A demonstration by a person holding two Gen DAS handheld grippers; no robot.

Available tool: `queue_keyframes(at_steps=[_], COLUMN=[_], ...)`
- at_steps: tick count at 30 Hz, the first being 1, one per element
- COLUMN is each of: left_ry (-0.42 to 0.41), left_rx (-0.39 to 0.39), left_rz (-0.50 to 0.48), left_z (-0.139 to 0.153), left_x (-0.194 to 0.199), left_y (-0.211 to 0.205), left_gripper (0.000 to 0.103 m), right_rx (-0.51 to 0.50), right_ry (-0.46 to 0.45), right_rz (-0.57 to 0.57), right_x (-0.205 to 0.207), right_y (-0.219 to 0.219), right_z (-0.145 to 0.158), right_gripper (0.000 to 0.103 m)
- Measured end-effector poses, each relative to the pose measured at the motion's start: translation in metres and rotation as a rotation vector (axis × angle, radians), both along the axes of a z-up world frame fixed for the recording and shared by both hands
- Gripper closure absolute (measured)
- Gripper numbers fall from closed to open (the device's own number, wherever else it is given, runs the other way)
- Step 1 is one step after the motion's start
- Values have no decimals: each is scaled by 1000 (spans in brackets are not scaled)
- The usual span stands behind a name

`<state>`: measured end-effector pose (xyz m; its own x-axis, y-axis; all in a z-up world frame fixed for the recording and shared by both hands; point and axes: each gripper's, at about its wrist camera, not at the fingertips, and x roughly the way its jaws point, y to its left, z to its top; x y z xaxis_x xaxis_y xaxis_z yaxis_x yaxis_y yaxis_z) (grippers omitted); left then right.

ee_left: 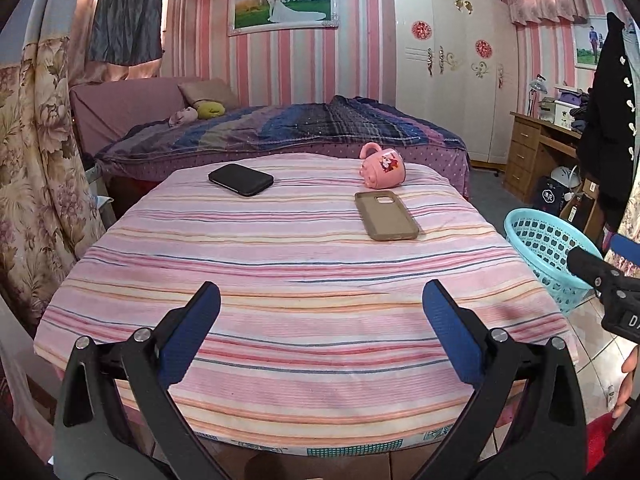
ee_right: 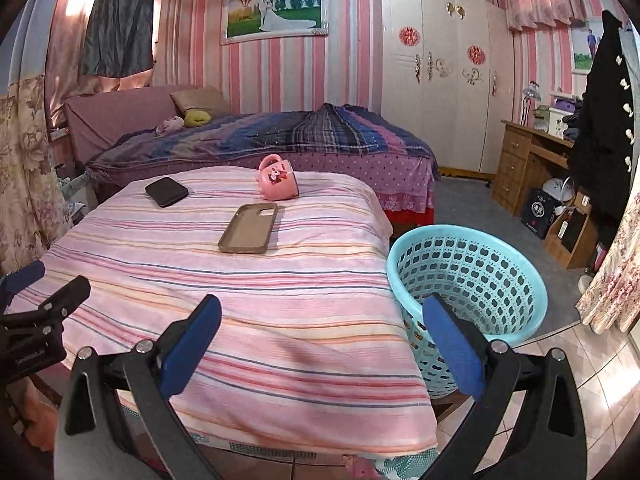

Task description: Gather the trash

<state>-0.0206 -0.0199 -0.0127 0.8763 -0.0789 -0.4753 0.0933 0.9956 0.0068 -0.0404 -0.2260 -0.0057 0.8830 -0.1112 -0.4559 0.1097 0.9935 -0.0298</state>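
Note:
A table with a pink striped cloth (ee_left: 280, 280) holds three things: a black case (ee_left: 241, 179) at the far left, a tan phone case (ee_left: 386, 215) face up at the right, and a pink mug (ee_left: 383, 165) on its side at the far edge. They also show in the right wrist view: black case (ee_right: 166, 191), phone case (ee_right: 249, 227), mug (ee_right: 277, 178). A turquoise plastic basket (ee_right: 472, 280) stands on the floor at the table's right side. My left gripper (ee_left: 320, 336) is open and empty over the near edge. My right gripper (ee_right: 320, 340) is open and empty near the table's right corner.
A bed with a dark striped quilt (ee_left: 288, 128) stands behind the table. A white wardrobe (ee_left: 452, 60) and a wooden desk (ee_right: 532, 160) are at the back right. Flowered curtains (ee_left: 36, 160) hang at the left. A black coat (ee_right: 604, 120) hangs at the right.

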Motion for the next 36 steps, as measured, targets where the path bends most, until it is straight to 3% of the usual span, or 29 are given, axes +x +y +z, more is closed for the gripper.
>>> queue_keyframes(at_steps=[6,36], left_ry=[-37,-44], left_rx=[15,-11], left_rz=[-7,-2], left_z=[4,6], left_x=[-5,-5], left_y=[-3,10], left_gripper=[5,5], right_rx=[-7,-70], right_ry=[-13,-29], right_rz=[-4,1], right_x=[-5,-7], right_y=[3,12], right_z=[0,1], right_gripper=[5,5])
